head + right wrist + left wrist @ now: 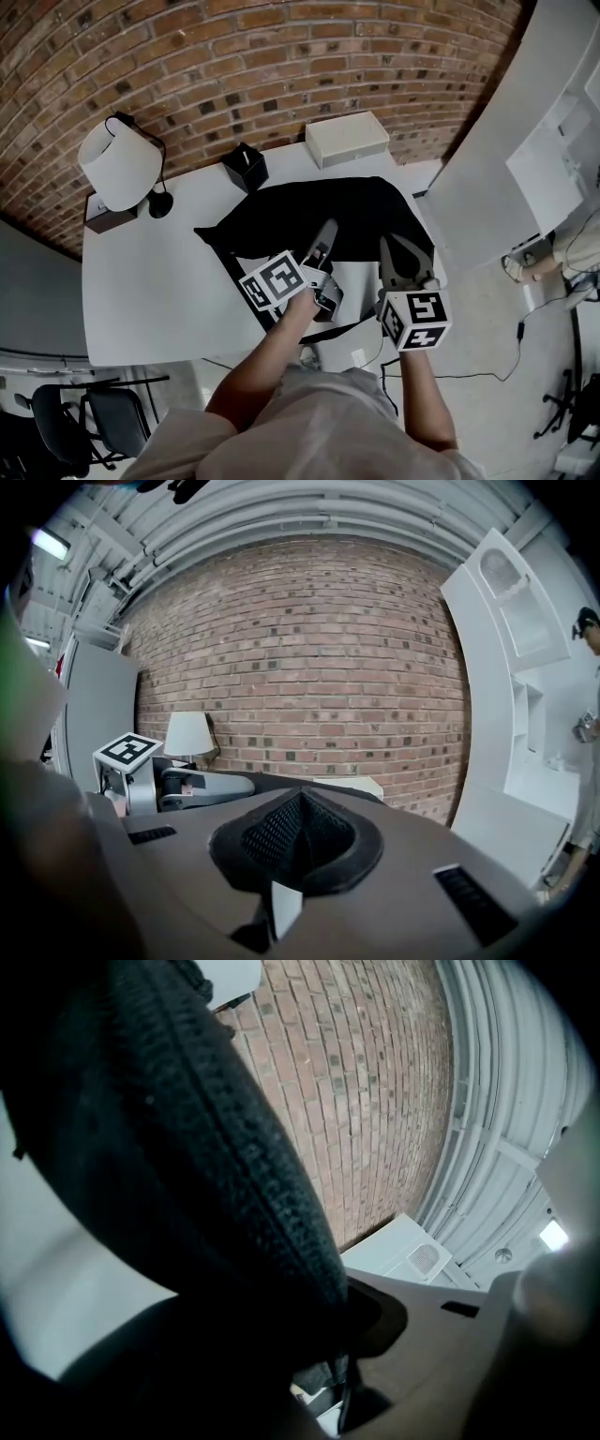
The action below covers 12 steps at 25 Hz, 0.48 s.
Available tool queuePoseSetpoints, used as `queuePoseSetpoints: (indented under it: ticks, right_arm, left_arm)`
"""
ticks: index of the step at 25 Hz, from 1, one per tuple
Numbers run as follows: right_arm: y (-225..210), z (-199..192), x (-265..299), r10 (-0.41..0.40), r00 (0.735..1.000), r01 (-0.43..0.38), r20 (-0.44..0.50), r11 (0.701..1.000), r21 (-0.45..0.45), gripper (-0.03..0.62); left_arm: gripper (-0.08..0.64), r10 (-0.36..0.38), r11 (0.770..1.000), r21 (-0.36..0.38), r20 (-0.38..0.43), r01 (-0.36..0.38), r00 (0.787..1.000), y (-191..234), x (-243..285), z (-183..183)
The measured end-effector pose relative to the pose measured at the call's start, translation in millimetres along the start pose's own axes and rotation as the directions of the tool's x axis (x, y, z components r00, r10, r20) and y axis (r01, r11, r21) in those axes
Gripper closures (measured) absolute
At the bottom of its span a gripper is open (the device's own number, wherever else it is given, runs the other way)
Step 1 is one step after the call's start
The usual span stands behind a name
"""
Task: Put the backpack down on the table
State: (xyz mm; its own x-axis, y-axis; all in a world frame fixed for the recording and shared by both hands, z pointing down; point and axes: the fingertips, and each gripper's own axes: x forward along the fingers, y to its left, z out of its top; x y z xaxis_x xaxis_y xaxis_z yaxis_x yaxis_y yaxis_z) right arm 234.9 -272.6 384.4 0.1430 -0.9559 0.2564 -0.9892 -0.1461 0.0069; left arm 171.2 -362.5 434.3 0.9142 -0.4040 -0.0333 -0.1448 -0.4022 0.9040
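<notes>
Jaws of left gripper (325, 232) clamp backpack (309, 211) strap; right gripper (393, 247) jaws together.

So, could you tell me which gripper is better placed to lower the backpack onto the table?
Left: the left gripper grips the backpack by its strap above the table; the right gripper is shut on nothing.

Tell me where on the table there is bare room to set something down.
The widest bare patch is the left front of the table, between the lamp and the backpack. The back edge is crowded: lamp, black box, white box. The backpack fills the right side.
</notes>
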Motion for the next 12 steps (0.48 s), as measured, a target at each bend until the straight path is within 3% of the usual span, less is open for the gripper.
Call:
queuePoseSetpoints:
  ticks: [12]
  right_arm:
    - [-8.8, -2.0, 49.9, 0.067, 0.997, -0.068, -0.033, 0.998, -0.014, 0.591]
  left_arm:
    - [0.449, 0.026, 0.998, -0.059, 0.031, -0.024, 0.999, 28.6, 34.6, 5.8]
